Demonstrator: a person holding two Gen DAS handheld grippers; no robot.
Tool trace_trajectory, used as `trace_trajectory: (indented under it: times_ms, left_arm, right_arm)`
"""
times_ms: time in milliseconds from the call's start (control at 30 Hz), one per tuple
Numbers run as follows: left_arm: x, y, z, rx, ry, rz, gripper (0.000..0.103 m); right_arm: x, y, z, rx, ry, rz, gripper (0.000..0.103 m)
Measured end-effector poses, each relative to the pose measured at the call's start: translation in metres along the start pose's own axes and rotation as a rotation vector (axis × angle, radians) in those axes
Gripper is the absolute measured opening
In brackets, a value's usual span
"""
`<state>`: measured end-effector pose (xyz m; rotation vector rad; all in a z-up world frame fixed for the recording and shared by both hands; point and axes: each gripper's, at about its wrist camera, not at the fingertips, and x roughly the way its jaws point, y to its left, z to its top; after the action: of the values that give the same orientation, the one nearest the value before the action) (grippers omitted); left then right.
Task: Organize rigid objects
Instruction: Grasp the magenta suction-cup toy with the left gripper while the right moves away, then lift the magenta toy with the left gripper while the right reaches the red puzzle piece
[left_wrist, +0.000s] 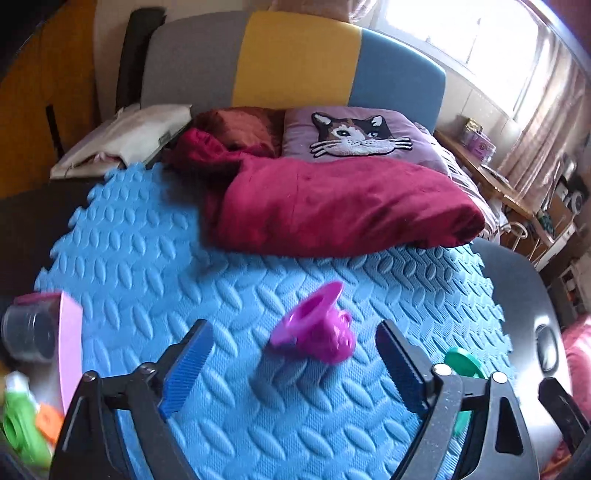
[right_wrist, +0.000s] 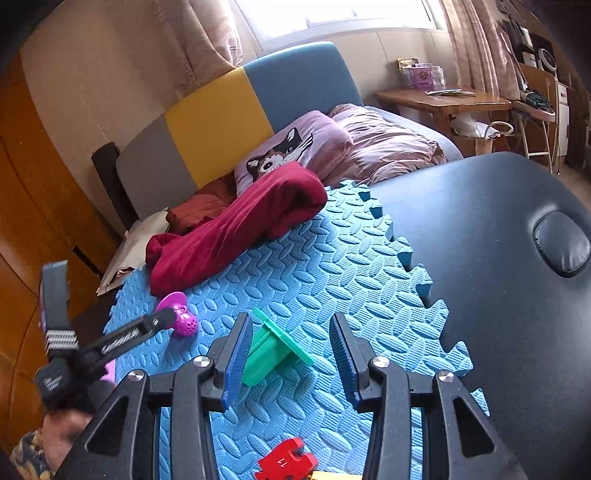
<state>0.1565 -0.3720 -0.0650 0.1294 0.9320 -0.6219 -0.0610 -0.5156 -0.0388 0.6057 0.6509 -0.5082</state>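
Still scattered on the blue foam mat (left_wrist: 155, 236): magenta toy (left_wrist: 317, 332) loose between the wide-open left hand-held gripper (left_wrist: 291, 365), green toy (right_wrist: 271, 349) ungrasped between the half-open right hand-held gripper (right_wrist: 290, 358), nothing sorted yet.

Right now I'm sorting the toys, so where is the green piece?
The green piece lies on the blue foam mat, between the right gripper's open fingers in the right wrist view, right of the purple toy.

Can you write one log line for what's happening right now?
left gripper: open, over purple toy | right gripper: open, around green toy | blue mat
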Motion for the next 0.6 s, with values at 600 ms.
trace_trajectory:
  times_ms: [600]
  left_arm:
    - [0.005, -0.009, -0.031, 0.132, 0.048, -0.009, 0.056]
  right_arm:
    - [-0.001, -0.019, 0.003, 0.088, -0.007, -0.004, 0.044]
